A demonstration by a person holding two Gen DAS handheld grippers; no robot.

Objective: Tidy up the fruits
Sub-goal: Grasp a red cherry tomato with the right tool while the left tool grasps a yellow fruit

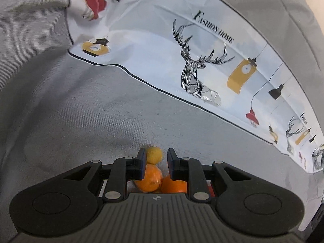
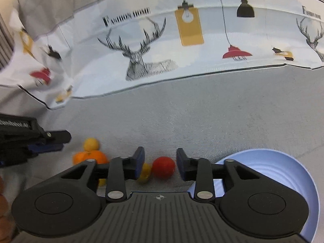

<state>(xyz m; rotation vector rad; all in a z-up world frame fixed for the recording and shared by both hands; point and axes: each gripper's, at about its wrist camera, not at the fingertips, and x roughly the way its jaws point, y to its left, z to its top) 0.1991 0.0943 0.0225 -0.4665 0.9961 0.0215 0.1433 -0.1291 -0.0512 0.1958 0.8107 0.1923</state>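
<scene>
A small pile of fruit lies on the grey cloth. In the left wrist view, a yellow fruit (image 1: 155, 154) and two oranges (image 1: 149, 179) show under my left gripper (image 1: 156, 159), whose narrow jaws press on nothing. The right wrist view shows a red fruit (image 2: 163, 168) between the fingers of my right gripper (image 2: 161, 160), with a gap on each side. A small yellow fruit (image 2: 144, 174) lies by its left finger. Further left are the oranges (image 2: 91, 157) and the yellow fruit (image 2: 91, 143), with the left gripper (image 2: 63, 141) just beside them.
A light blue bowl (image 2: 283, 172) stands at the right, close to my right gripper and partly hidden by it. A white cloth printed with deer and lamps (image 2: 154, 46) hangs along the back. Brown round things (image 2: 3, 204) show at the lower left edge.
</scene>
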